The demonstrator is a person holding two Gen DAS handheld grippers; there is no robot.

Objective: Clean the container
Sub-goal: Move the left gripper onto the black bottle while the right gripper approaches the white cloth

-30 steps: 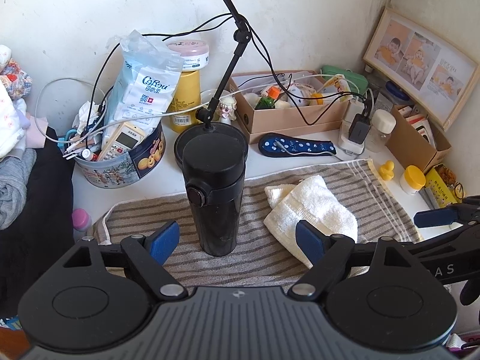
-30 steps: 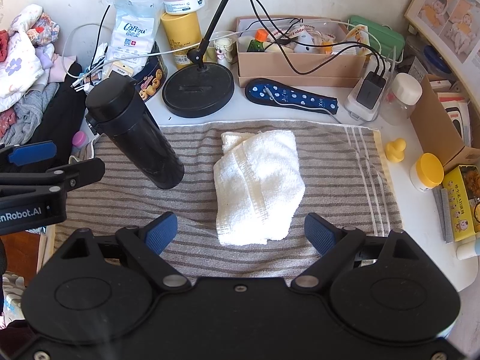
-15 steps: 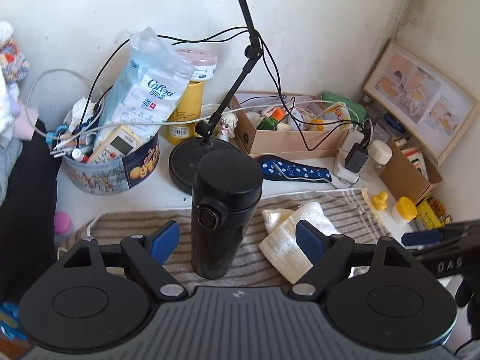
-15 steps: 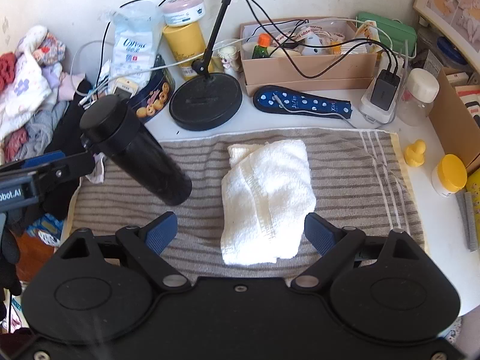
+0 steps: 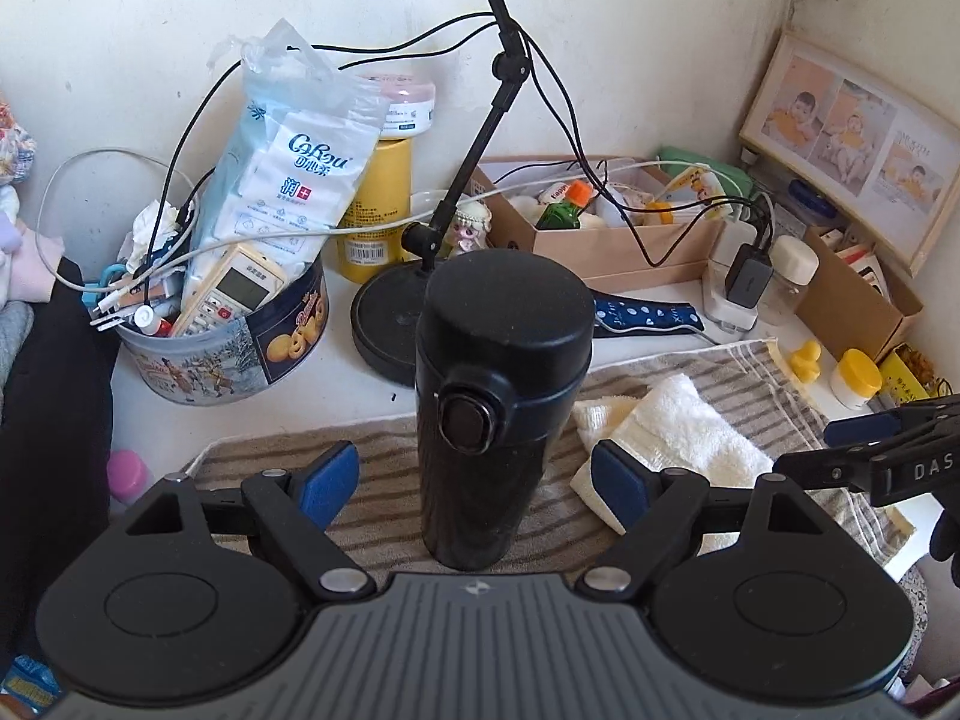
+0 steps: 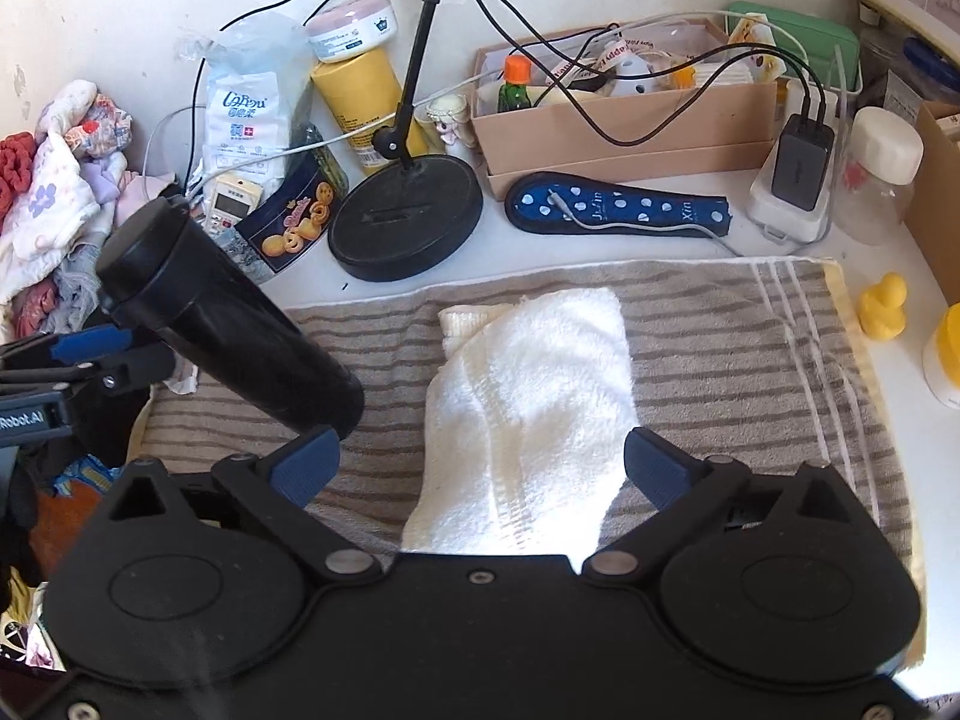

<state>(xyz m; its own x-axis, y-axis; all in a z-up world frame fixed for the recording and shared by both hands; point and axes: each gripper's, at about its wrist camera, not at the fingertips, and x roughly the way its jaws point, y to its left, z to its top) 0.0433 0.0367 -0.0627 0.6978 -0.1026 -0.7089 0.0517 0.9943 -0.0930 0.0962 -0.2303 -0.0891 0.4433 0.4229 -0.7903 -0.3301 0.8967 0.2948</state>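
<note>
Black flask [image 5: 501, 402] between spread left tongs [image 5: 474, 474], white towel [image 6: 534, 414] between spread right tongs [image 6: 480, 468]

Bright daylight from right; white towel [image 6: 528, 396] overexposed; sharp focus; strong fisheye bending edges.

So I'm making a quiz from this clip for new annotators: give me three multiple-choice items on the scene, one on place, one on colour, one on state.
1. What does the black flask stand on?
A. cardboard box
B. striped towel
C. biscuit tin

2. What colour is the folded cloth?
A. white
B. red
C. green

3. How is the left gripper?
A. shut on the flask
B. shut on the cloth
C. open

Answers: B, its base sits on the stripes; A, plainly white terry; C, both fingers stand clear of the flask.
</note>
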